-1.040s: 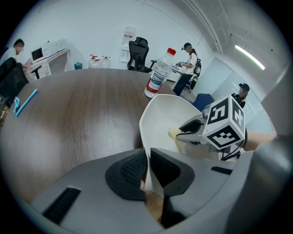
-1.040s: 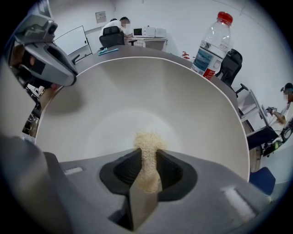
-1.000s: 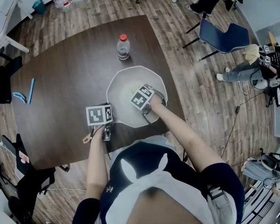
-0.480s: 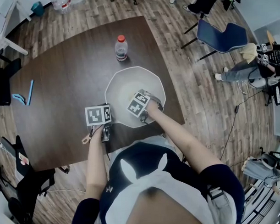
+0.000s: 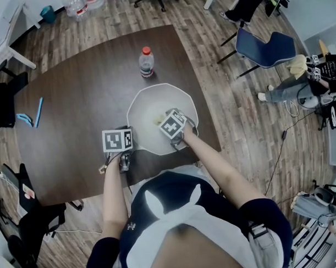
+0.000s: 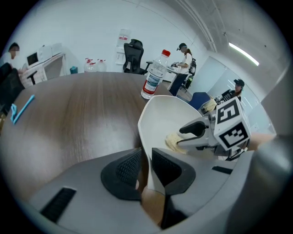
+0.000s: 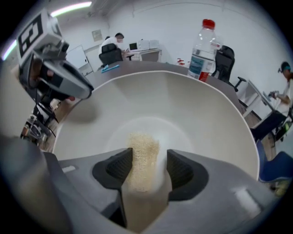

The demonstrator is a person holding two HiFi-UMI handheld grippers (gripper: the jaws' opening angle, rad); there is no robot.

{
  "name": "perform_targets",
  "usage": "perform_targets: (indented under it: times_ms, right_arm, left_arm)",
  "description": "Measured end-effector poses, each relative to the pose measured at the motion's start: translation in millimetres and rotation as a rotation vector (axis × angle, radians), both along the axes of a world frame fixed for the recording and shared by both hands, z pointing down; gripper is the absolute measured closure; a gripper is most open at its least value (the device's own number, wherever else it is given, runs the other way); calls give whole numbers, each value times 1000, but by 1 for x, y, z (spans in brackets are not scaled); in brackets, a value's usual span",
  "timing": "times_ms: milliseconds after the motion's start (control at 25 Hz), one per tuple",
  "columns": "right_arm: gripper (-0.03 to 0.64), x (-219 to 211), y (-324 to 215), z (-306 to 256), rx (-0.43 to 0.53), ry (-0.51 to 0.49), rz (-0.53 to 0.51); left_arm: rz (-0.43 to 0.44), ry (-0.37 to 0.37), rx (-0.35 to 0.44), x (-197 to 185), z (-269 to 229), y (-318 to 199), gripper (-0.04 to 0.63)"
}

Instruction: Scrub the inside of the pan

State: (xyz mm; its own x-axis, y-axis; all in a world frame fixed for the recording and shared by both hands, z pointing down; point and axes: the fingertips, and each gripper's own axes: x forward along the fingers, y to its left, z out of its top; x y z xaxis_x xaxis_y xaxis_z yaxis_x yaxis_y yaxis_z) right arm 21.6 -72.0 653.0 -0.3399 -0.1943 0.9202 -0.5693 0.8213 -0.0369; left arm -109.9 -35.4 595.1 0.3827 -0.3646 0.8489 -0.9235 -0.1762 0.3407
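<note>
Now left fingers (image 6: 122, 170) clamp one pan (image 6: 165, 118); right fingers (image 7: 118, 170) just opening, one sponge (image 7: 142, 157) between.

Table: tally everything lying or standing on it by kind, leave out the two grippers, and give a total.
pan: 1
water bottle: 1
scrub pad: 1
blue items: 2
Total: 5
</note>
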Motion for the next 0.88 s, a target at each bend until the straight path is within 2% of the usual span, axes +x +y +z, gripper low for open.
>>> perform_targets:
  times_ms: [80,200,400,520,600,680,720,800,880]
  right_arm:
    - [385,4,-1,-13,0,-68,67]
    - [385,10,0,-32,22,-154,136]
    - [388,1,9,-81,62,-383,183]
    - [398,-5,21,-110,95,-491,177]
    - [485,-5,26,-130,150,-540,185]
    - [578,-5,31,-151,192,-615,231]
    - [600,-6,34,-162,194,-666,263]
    - [617,-8,41,-180,167,-774,329]
    - [617,-8,48,-192,139,-851,383]
  left_arm:
    - [16,-24,32,-4,-6,1,535]
    - [-11,-34,108,-13,-19,0,536]
    - [6,-13,222,-10,-45,8,537]
    - [60,-24,333,5,-68,13,538]
    - [116,-23,402,20,-84,17,538]
    - [179,-11,438,37,-98,23,538]
    - [201,-7,449,43,-104,26,540]
    - [216,-1,477,51,-116,30,591]
    - [204,36,504,58,-130,34,591]
